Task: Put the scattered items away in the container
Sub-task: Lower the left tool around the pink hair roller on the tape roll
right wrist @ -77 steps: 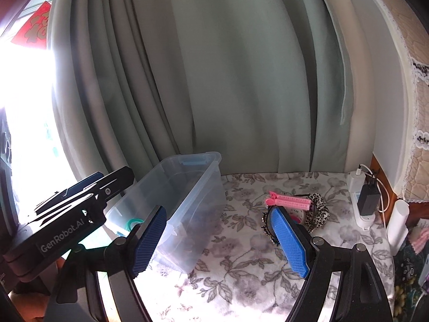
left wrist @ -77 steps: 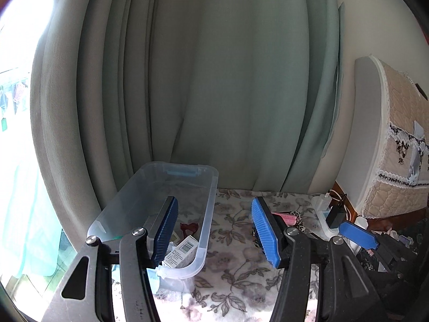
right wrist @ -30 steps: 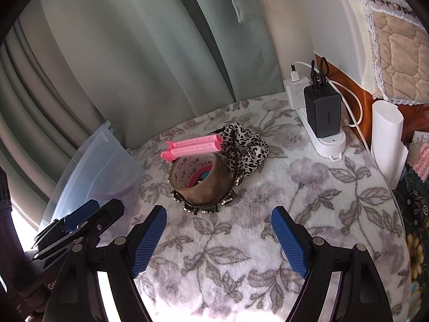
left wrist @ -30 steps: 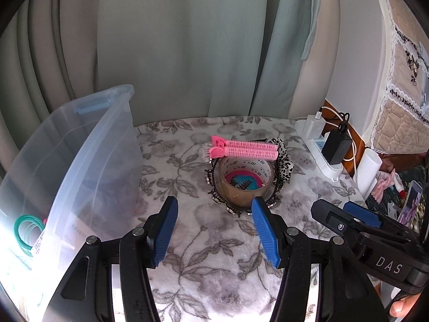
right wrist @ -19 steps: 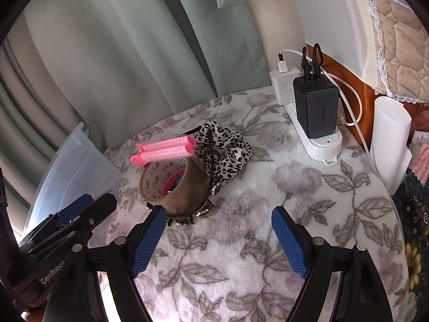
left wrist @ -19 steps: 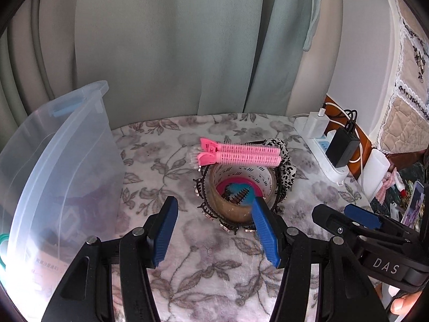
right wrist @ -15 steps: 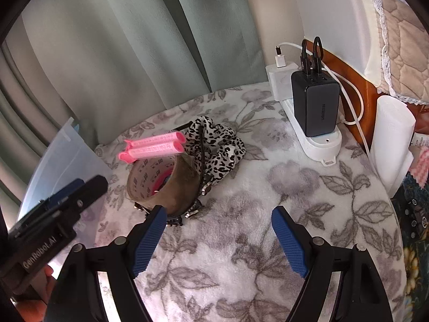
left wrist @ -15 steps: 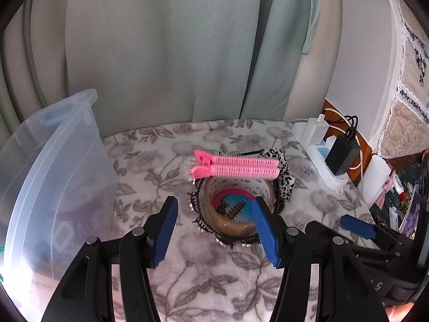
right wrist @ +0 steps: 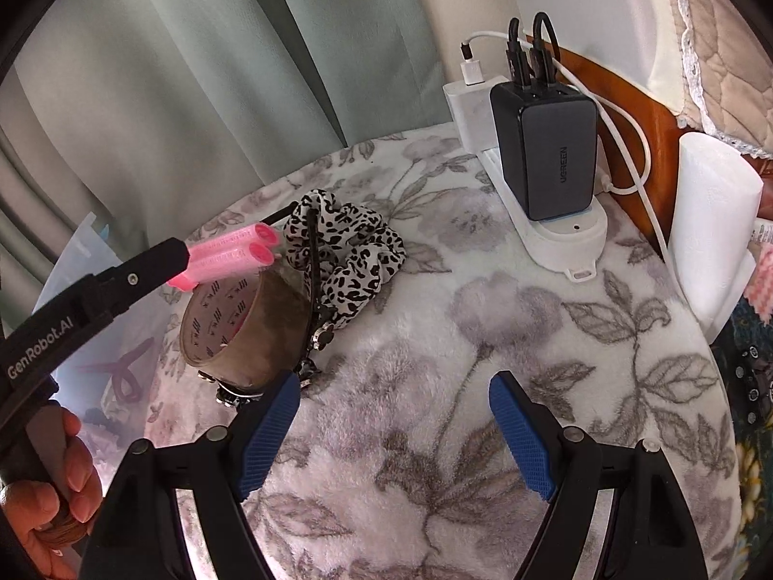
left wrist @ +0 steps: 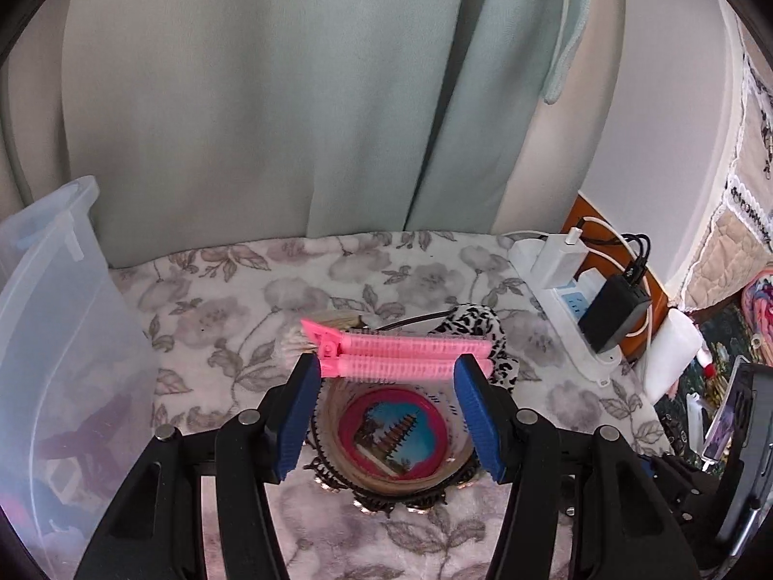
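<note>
The left hand-held gripper [left wrist: 386, 382] is hanging partly open, its pads straddling the pink hair clip [left wrist: 401, 355] lying across the tape roll [right wrist: 246, 333] on the floral counter [right wrist: 435, 338]. The right hand-held gripper [right wrist: 393, 415] is gaping wide, gripping nothing. The clear container [left wrist: 58, 362] is sitting at the left.

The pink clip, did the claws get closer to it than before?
Yes. The left claw swung away from the clear bin and came down around the pink clip, jaws open, gripping nothing. The right claw dropped nearer the tape roll. The clip, tape and scrunchie stayed put.
</note>
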`<act>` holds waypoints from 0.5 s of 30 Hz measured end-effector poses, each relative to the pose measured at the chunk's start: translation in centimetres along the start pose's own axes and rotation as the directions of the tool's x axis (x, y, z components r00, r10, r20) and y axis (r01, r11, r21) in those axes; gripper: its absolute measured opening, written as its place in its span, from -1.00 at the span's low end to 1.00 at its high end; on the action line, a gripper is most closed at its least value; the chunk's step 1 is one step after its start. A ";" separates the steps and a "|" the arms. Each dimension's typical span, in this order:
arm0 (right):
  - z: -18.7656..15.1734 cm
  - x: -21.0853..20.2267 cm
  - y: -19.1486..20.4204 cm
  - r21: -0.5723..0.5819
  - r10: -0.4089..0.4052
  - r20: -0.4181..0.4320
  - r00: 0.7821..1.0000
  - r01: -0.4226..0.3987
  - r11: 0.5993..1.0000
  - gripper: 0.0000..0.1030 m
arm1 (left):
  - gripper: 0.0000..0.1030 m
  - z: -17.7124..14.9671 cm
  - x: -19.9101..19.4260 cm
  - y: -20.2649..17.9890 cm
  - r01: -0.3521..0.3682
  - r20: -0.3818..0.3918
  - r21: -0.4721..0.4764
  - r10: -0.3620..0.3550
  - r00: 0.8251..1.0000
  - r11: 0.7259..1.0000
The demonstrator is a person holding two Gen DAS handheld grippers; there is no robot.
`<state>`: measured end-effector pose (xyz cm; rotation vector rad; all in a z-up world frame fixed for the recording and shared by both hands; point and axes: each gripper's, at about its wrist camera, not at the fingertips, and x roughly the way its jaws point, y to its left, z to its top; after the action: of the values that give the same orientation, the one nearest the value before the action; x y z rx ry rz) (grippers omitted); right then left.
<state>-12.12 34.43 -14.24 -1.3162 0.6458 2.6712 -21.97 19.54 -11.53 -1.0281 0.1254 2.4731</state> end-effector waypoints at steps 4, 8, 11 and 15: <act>0.1 0.2 0.0 -0.005 0.002 -0.005 1.000 -0.002 1.000 0.62 | 0.23 -0.2 0.5 -0.1 -0.006 0.021 0.030 0.006 1.000 1.000; 0.2 0.1 -0.5 0.014 0.003 0.002 1.000 -0.003 1.000 0.62 | 0.23 -0.1 0.9 3.0 -0.010 0.032 -0.107 0.013 0.999 0.994; 0.2 0.4 -0.7 0.019 0.008 -0.002 1.000 -0.008 1.000 0.62 | 0.23 0.1 1.5 4.6 0.019 0.048 -0.168 -0.011 0.999 0.986; 0.1 0.5 -0.5 0.015 0.015 -0.007 1.000 -0.015 1.000 0.62 | 0.23 0.2 2.6 5.3 0.075 0.058 -0.186 -0.065 0.996 0.980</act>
<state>-12.40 34.93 -14.73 -1.3230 0.6781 2.6696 -26.09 15.83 -13.62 -1.0246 -0.1617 2.4809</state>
